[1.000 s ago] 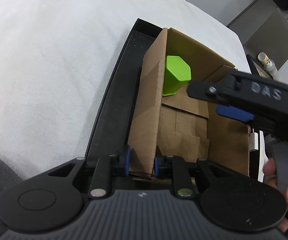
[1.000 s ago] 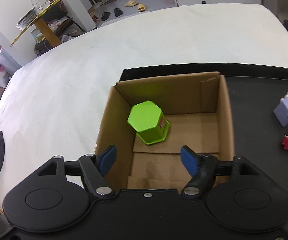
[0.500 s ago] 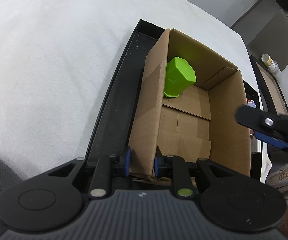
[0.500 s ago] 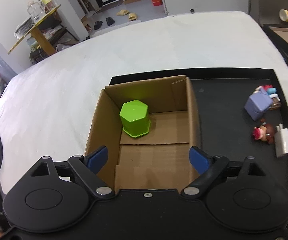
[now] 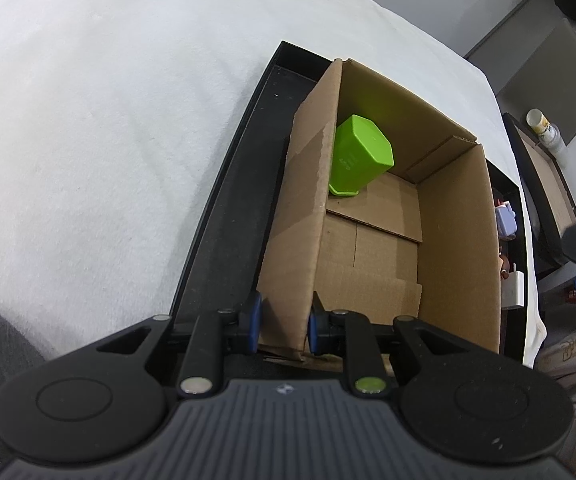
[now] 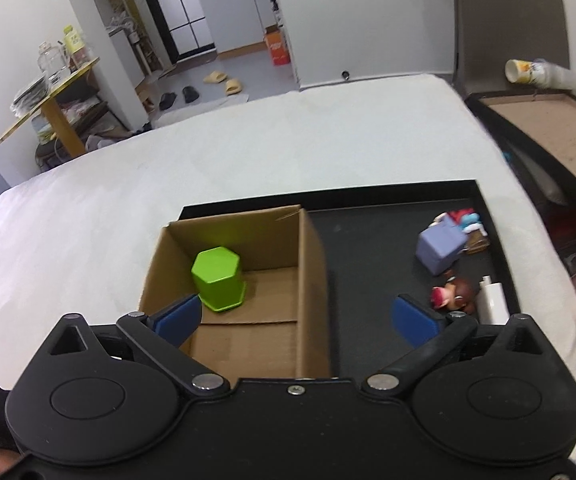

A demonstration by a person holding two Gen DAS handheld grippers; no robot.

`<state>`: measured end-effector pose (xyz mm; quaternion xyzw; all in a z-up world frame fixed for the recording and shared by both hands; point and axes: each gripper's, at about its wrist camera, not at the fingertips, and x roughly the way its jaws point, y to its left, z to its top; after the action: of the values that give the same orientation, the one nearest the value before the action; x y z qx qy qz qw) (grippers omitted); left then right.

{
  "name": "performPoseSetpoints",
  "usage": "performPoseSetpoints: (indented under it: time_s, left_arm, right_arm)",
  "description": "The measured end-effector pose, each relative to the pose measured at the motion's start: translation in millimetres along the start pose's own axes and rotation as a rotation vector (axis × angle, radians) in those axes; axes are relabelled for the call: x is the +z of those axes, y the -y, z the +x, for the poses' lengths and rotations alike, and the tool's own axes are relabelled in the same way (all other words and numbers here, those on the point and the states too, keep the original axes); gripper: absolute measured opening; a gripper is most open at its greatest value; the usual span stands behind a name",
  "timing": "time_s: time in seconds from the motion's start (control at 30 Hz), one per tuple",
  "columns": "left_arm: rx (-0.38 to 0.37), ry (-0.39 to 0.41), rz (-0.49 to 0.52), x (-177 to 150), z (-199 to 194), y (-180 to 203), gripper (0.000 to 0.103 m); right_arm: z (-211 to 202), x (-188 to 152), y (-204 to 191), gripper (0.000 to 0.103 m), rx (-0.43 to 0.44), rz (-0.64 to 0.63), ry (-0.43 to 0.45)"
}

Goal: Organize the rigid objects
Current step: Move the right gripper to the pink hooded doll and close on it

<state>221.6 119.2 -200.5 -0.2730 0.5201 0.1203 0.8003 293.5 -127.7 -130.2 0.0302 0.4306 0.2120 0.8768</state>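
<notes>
An open cardboard box stands at the left end of a black tray. A green hexagonal cup stands upside down in the box's far left corner. My left gripper is shut on the box's near left wall. My right gripper is open and empty, raised above the box's right wall. On the tray's right part lie a lilac cube, a small doll figure, a white bottle and a colourful toy.
The tray rests on a white cloth-covered table. A second black tray with a cardboard sheet stands off to the right, with a lying paper cup behind it. Room furniture is in the background.
My right gripper has risen and pulled back to the right, out of the box, and opened wider. It has left the left wrist view. The left gripper keeps its hold on the box wall.
</notes>
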Motion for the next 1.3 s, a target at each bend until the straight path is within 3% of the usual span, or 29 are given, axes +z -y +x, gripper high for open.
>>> performPoseSetpoints:
  time_s: [0.2, 0.47, 1.07, 1.3]
  left_arm:
    - [0.007, 0.007, 0.012, -0.4, -0.9, 1.5, 0.021]
    - [0.017, 0.010, 0.006, -0.6, -1.9, 2.5, 0.021]
    - [0.032, 0.006, -0.006, 0.0, -1.1, 3.7, 0.021]
    - [0.032, 0.004, -0.008, 0.2, -1.0, 3.5, 0.021]
  right_arm:
    - [-9.2, -6.8, 12.8, 0.103, -0.046, 0.015, 0.035]
    - [-21.3, -9.7, 32.3, 0.103, -0.040, 0.011, 0.079]
    - [-19.5, -33.9, 93.6, 0.103, -0.007, 0.147, -0.009]
    - [-3.0, -47.7, 105.4, 0.096, -0.014, 0.178, -0.069]
